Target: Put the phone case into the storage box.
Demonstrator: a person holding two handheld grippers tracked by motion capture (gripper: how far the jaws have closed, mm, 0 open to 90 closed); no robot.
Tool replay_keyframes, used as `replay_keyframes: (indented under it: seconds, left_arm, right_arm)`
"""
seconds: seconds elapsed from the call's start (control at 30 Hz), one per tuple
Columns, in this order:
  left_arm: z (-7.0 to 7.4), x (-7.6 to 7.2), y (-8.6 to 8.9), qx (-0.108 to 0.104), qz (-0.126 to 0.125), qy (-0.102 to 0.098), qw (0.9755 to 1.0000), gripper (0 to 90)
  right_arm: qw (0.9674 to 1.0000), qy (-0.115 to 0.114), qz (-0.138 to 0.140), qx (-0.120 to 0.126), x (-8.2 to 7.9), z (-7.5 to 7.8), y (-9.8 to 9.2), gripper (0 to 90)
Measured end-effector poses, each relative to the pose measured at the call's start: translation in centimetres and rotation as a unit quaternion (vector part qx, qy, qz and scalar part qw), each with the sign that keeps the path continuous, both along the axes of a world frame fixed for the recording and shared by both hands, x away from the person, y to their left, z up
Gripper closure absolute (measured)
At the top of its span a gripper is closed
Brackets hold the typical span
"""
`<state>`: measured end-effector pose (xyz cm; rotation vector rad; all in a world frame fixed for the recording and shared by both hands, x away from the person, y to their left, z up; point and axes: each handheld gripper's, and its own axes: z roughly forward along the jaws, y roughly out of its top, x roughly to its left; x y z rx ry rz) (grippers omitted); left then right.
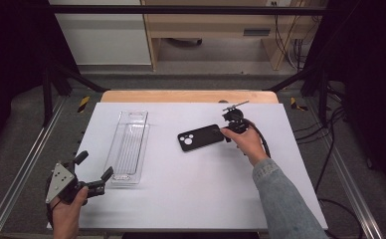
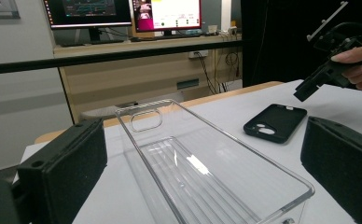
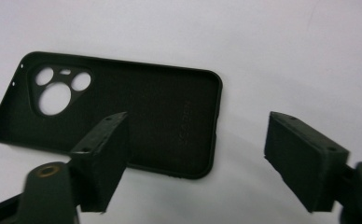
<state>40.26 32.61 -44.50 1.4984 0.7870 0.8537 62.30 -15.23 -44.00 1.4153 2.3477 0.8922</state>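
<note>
Right gripper view | right hand-held gripper (image 3: 195,158) spread over matte black phone case (image 3: 123,107) | left hand-held gripper (image 2: 202,172) spread

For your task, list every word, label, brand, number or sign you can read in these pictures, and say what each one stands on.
Inside the black phone case: a short embossed brand word near its end, too faint and blurred to read with confidence.
Two monitors on the far desk, in the left gripper view: charts and lines of text, too small to read.
Clear plastic tray: no lettering visible.
Left gripper and right gripper: no readable marks.
</note>
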Motion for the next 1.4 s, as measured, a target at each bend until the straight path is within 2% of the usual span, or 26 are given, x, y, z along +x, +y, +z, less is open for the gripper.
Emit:
replay_keyframes:
  seconds: [0.1,0.2,0.47,0.6,0.93,1.4]
  left_arm:
    - [0.0,0.0,0.0,-0.001,0.0,-0.001,1.0,0.2]
    - [0.0,0.0,0.0,-0.002,0.0,-0.001,1.0,0.2]
    - [0.1,0.0,0.0,-0.001,0.0,-0.003,1.0,0.2]
    - [0.1,0.0,0.0,-0.002,0.0,-0.003,1.0,0.2]
    - [0.1,0.0,0.0,-0.002,0.0,-0.003,1.0,0.2]
    - [0.1,0.0,0.0,-0.001,-0.001,-0.003,1.0,0.2]
  right_arm:
    - [1.0,0.002,-0.002,0.004,0.3,-0.4,0.2,25.8]
    - [1.0,0.002,-0.004,0.002,0.5,-0.8,0.5,32.3]
    - [0.9999,-0.004,-0.009,0.006,0.6,-0.9,0.5,39.4]
    - [0.9999,-0.007,-0.014,0.001,0.7,-0.9,0.4,42.5]
    - [0.9997,-0.002,-0.017,-0.018,0.8,-1.2,0.4,58.2]
    - [0.9994,0.008,-0.021,-0.027,0.9,-1.6,0.4,69.0]
